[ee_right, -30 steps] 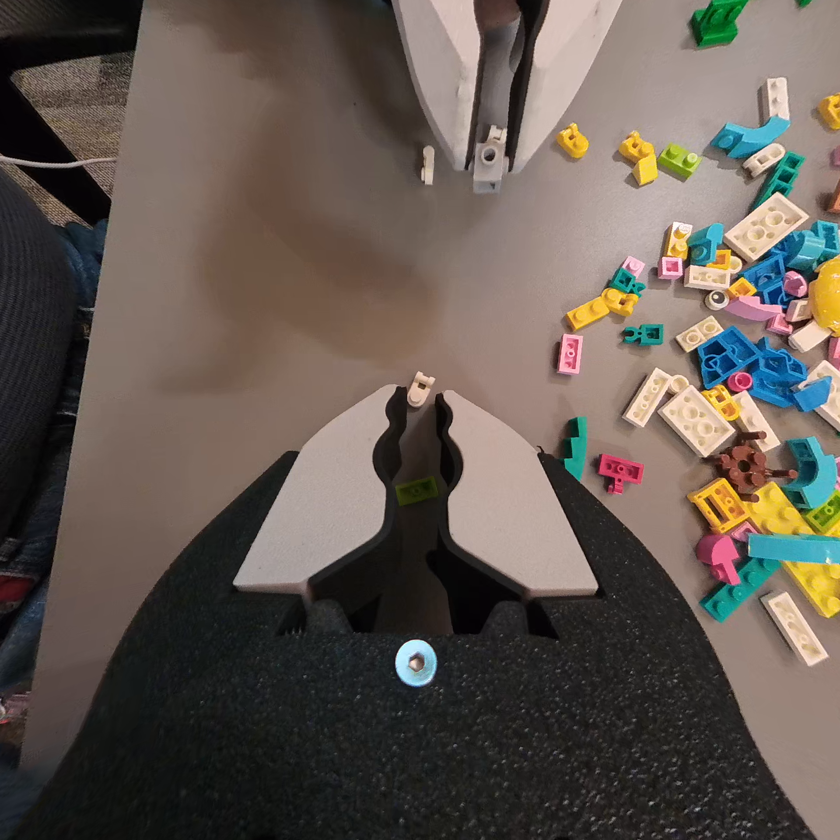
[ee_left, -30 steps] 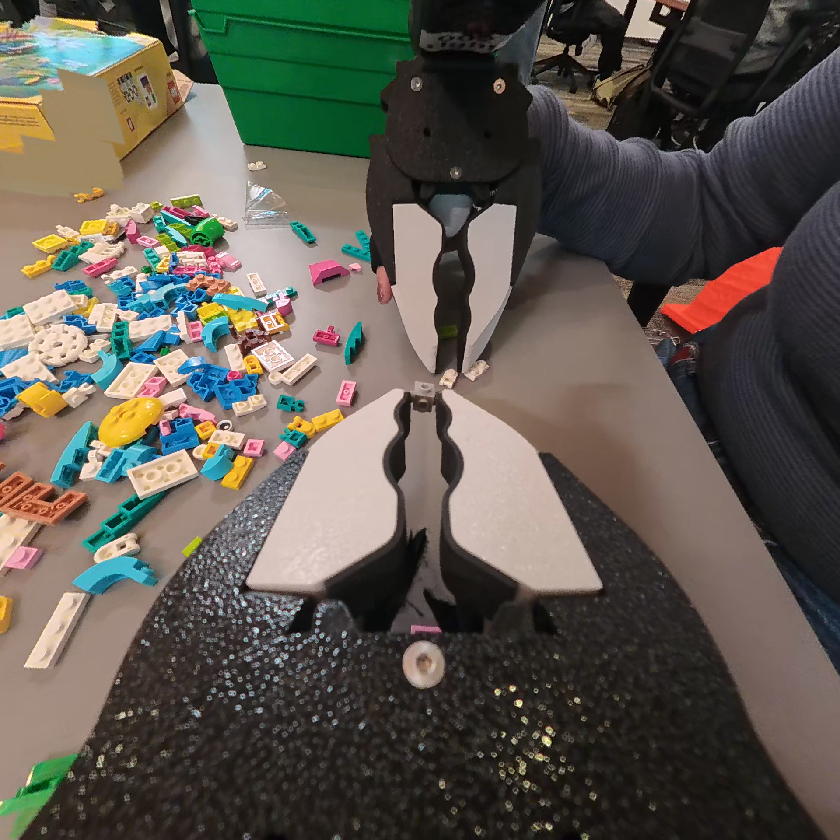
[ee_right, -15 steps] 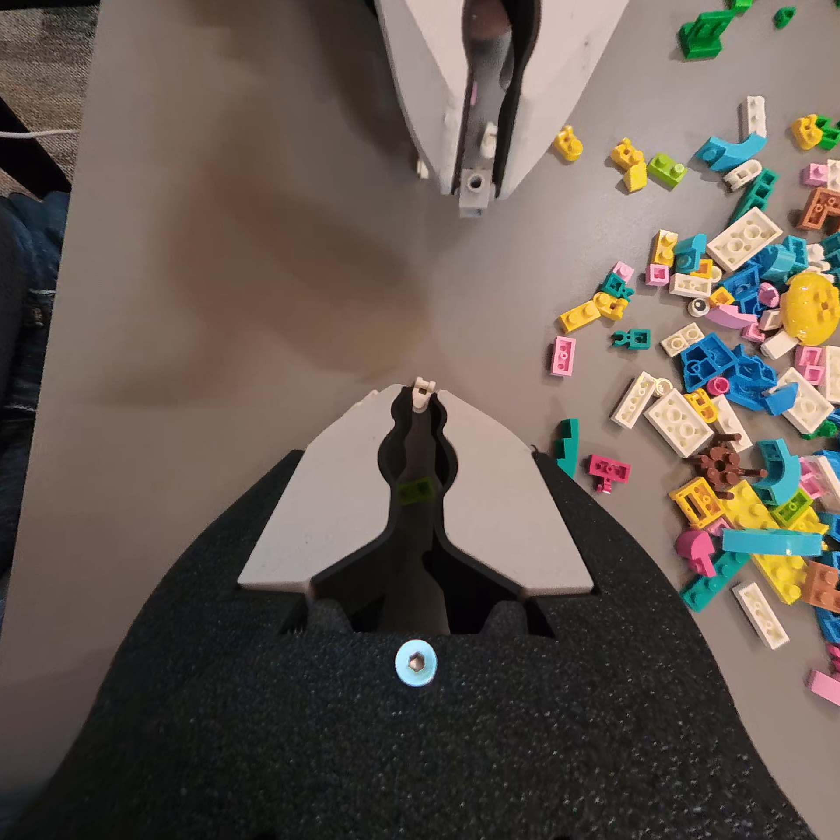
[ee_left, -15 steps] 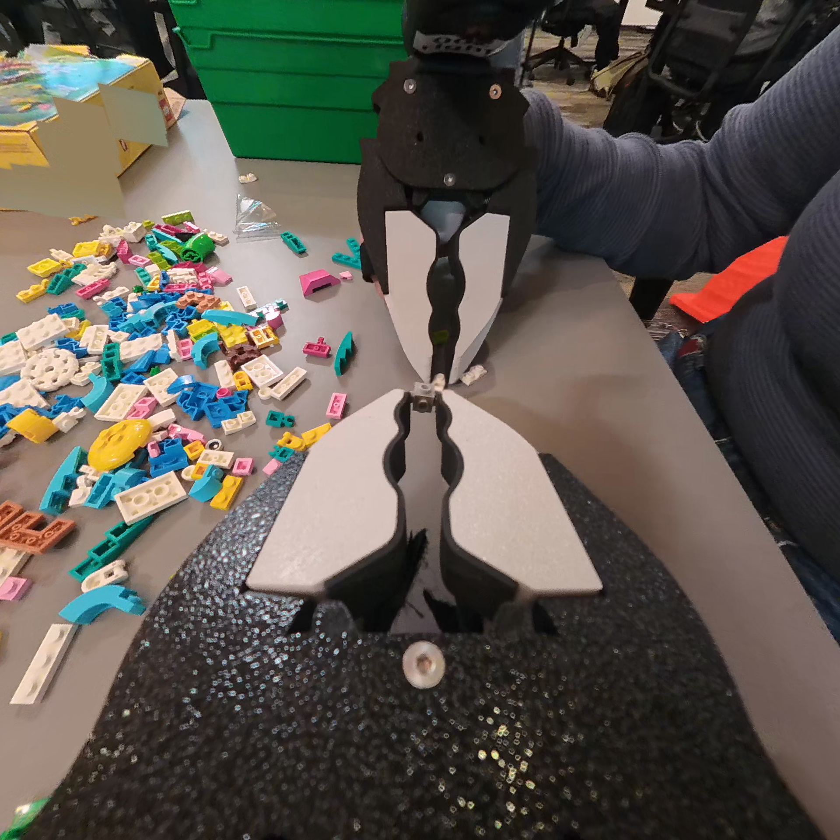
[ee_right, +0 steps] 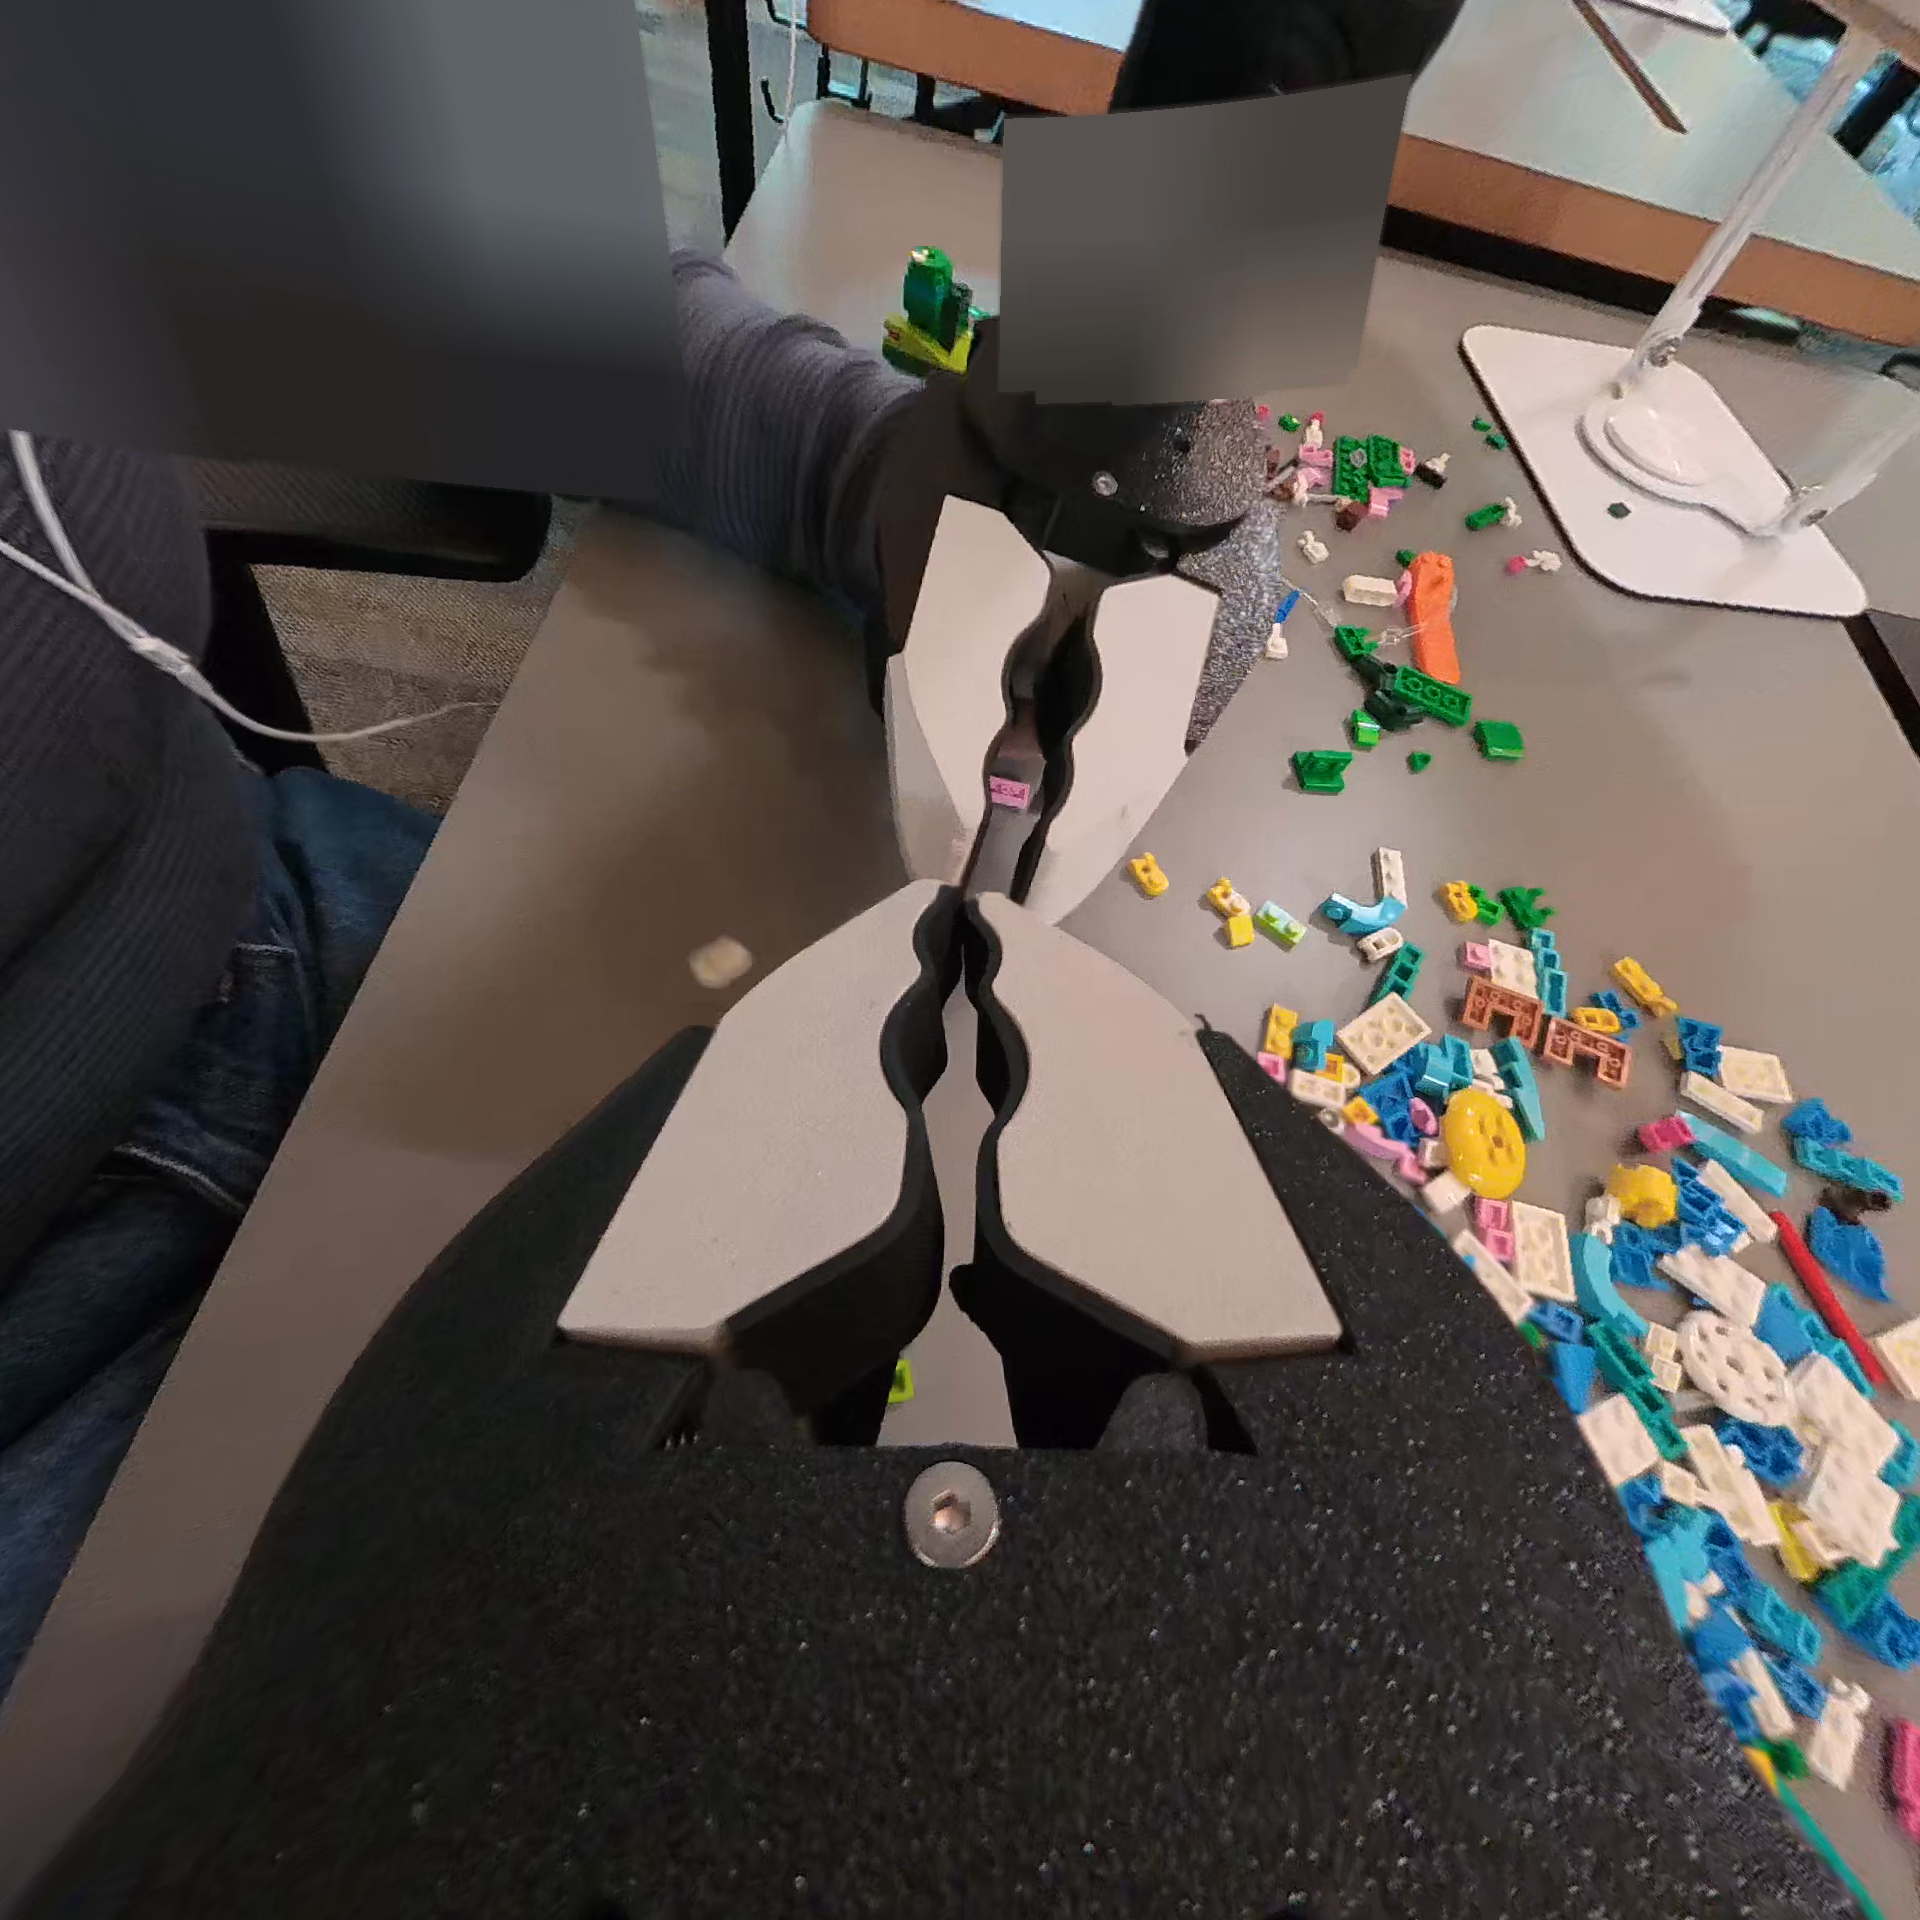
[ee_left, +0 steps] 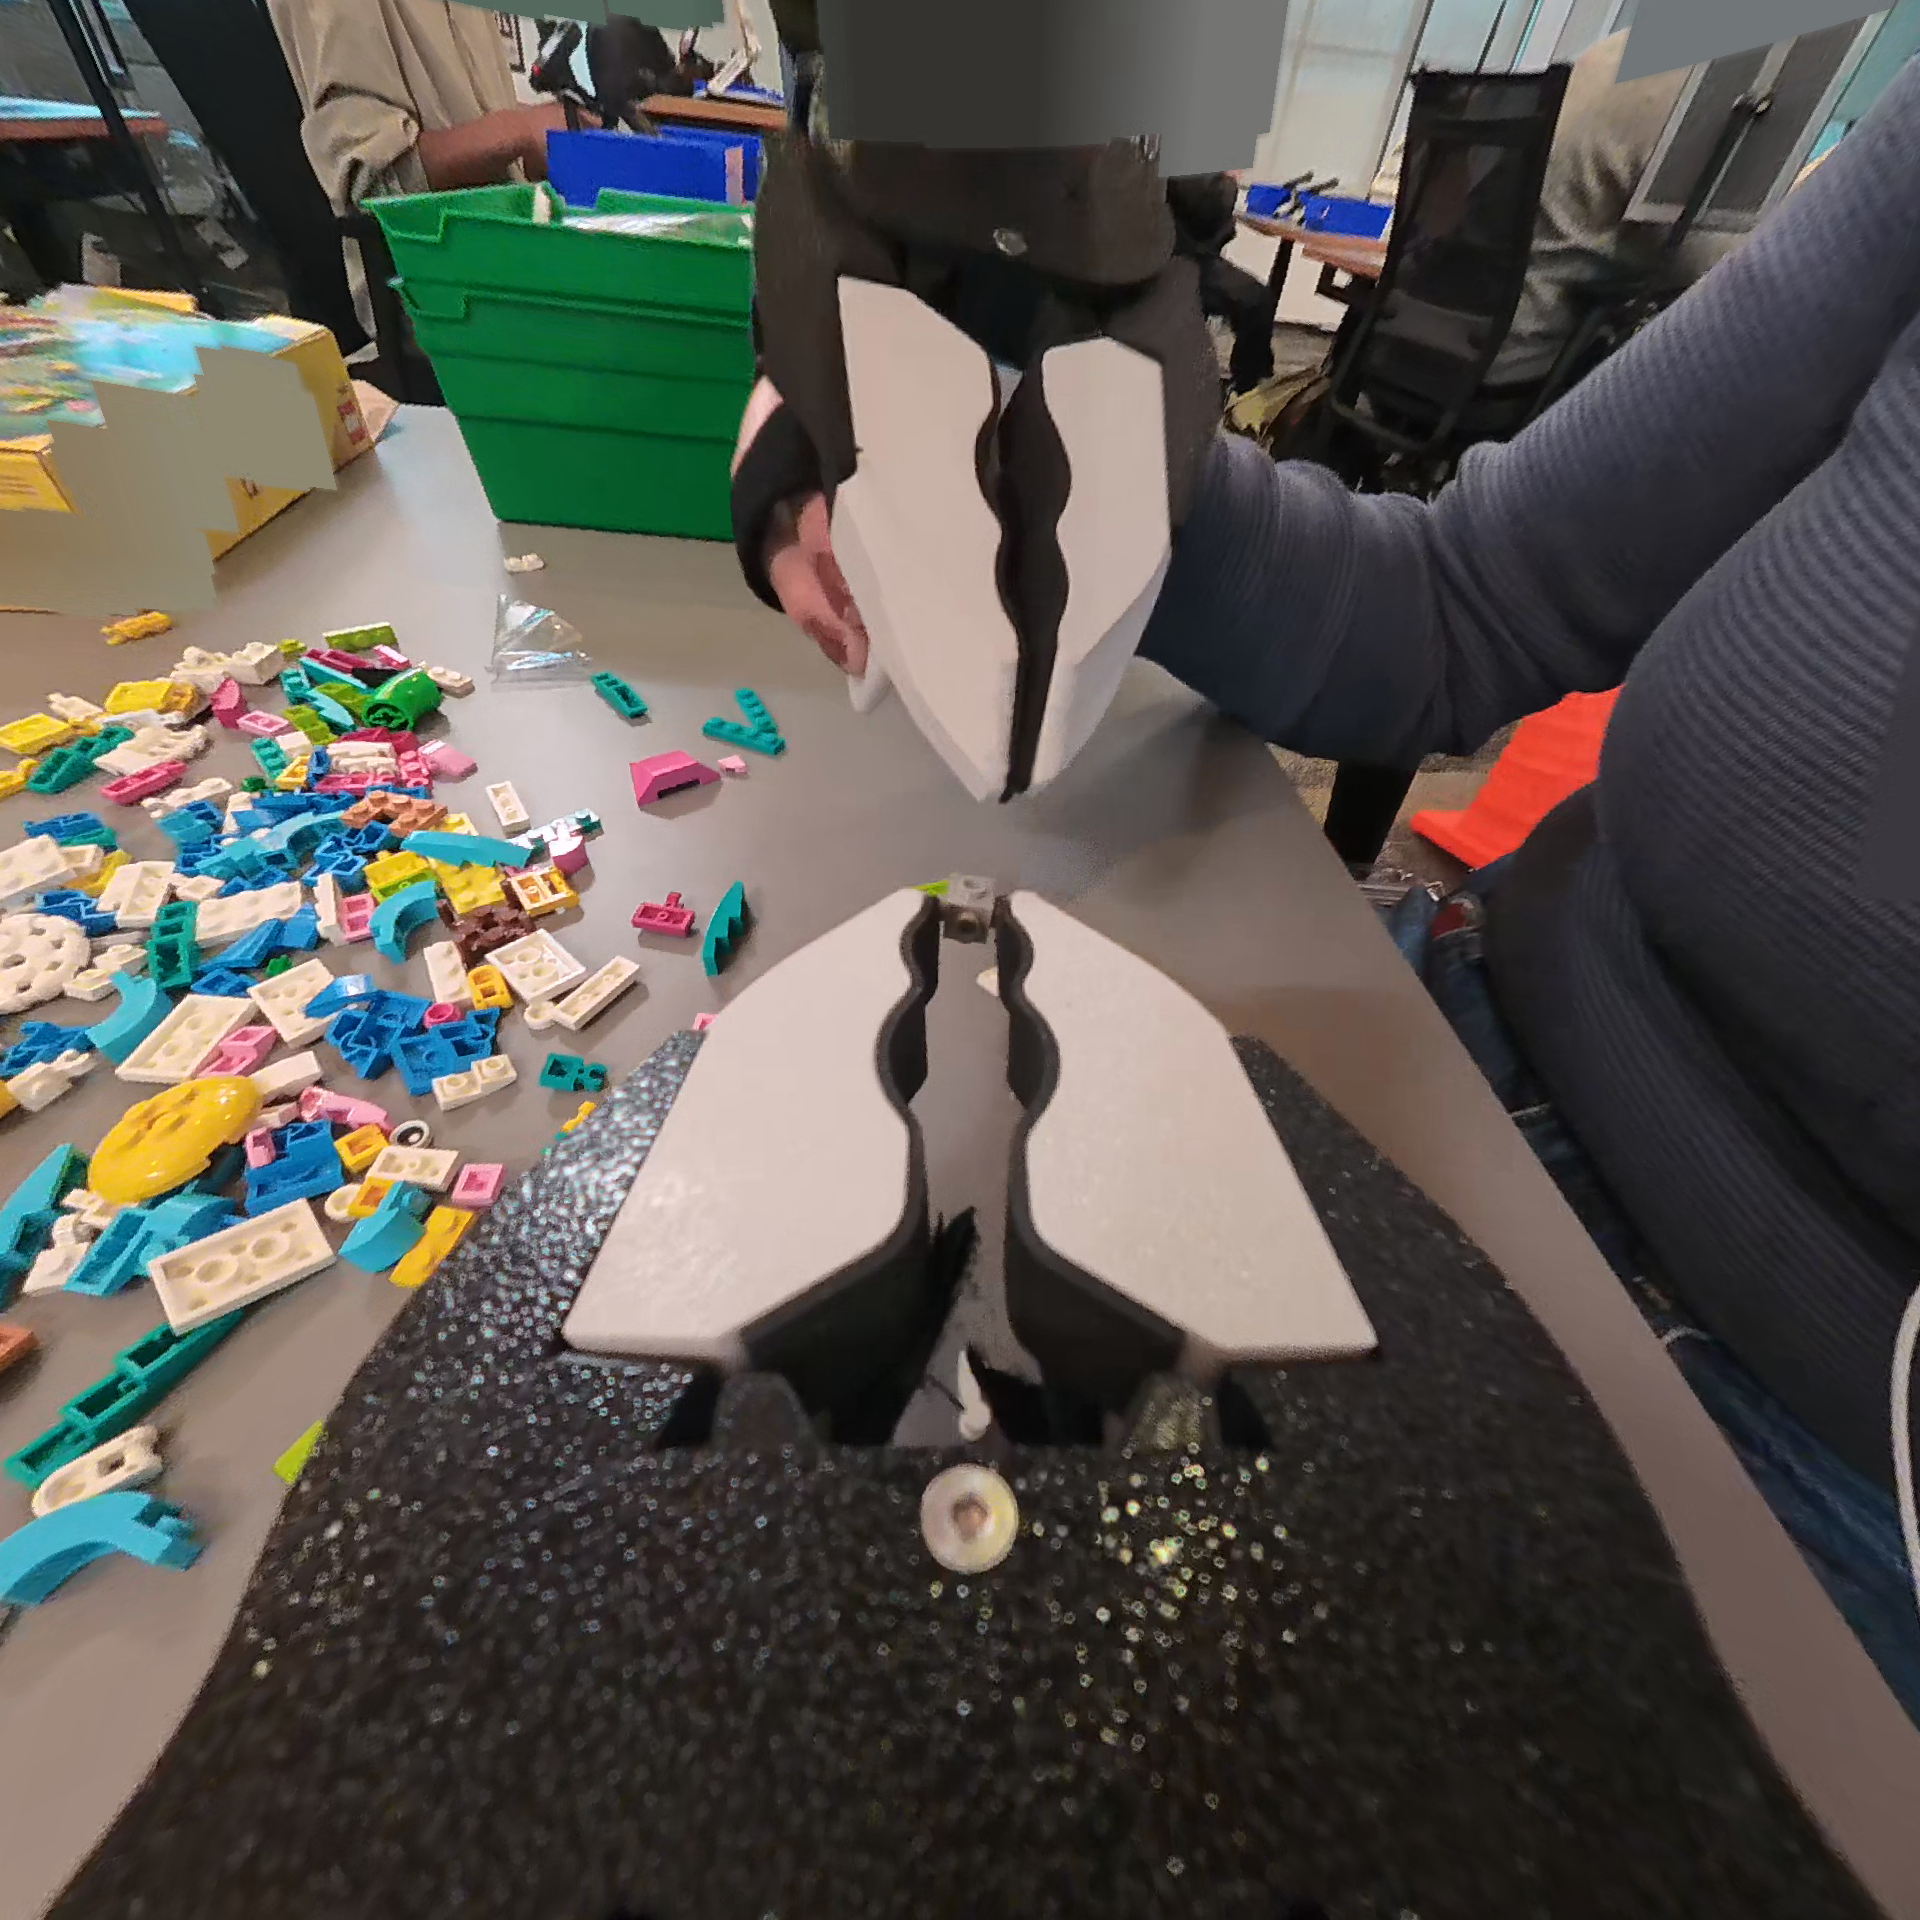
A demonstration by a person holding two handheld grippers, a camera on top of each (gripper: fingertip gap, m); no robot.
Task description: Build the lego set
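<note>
My left gripper (ee_left: 968, 902) is shut on a small grey brick (ee_left: 966, 921) at its fingertips and holds it above the grey table (ee_left: 1164, 831). My right gripper (ee_right: 961, 914) is shut, and no piece shows at its tips. The two grippers point tip to tip. In the left wrist view the right gripper (ee_left: 1010, 792) hangs just above and beyond the grey brick. In the right wrist view the left gripper's fingers (ee_right: 1132, 727) stand behind my right fingertips, which hide the grey brick. A small white piece (ee_right: 720, 958), blurred, shows left of the right fingertips.
A wide scatter of loose coloured bricks (ee_left: 260, 935) covers the table's left side and shows again in the right wrist view (ee_right: 1558, 1143). Green bins (ee_left: 582, 343) and a yellow box (ee_left: 156, 416) stand behind. A small green build (ee_right: 930, 312) and a white stand base (ee_right: 1662, 468) are further off. A person's sleeve (ee_left: 1558, 520) is at the right edge.
Both grippers have risen off the table and tilted up toward each other. The right gripper has closed tighter, and the white piece it held no longer shows at its tips. The left still holds the grey brick.
</note>
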